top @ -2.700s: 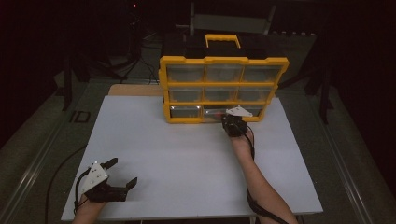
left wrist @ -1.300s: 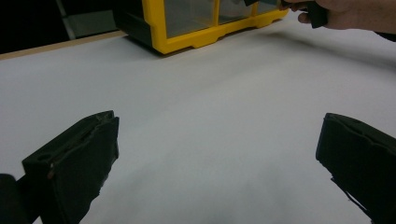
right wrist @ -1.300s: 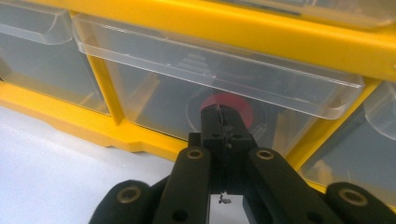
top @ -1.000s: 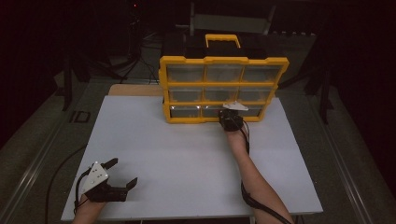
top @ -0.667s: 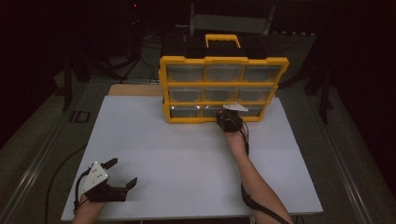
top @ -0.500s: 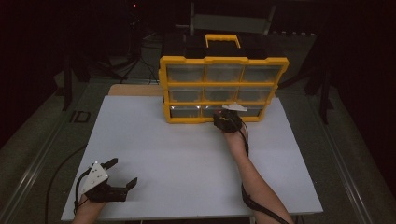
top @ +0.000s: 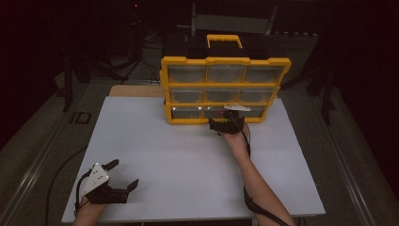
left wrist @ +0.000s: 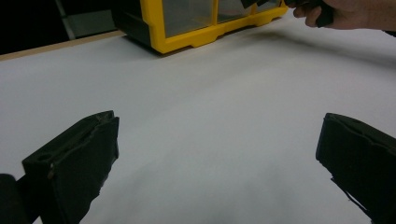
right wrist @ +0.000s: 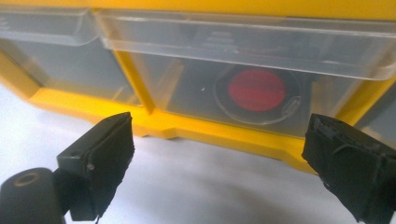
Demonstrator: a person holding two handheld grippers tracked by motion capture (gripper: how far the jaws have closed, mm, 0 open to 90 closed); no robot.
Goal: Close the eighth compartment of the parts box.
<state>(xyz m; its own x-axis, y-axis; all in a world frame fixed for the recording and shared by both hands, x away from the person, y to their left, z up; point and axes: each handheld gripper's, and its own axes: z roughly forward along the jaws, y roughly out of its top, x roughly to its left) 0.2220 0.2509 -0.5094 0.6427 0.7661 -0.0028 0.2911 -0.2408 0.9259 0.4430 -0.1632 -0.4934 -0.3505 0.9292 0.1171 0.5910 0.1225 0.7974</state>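
Overhead, a white table (top: 188,155) stands in a dark room, with a bare floor and dim stands and cables behind it. At its far edge sits a yellow drawer cabinet (top: 225,89) with clear drawers in three rows. The right gripper (top: 225,123) is held just in front of the bottom row, jaws spread wide and holding nothing; its own view faces the bottom middle drawer (right wrist: 252,93), where a round red thing (right wrist: 257,90) (seen through the clear front) lies inside. The left gripper (top: 123,175) rests at the near left corner, well apart from the cabinet, jaws also spread and empty.
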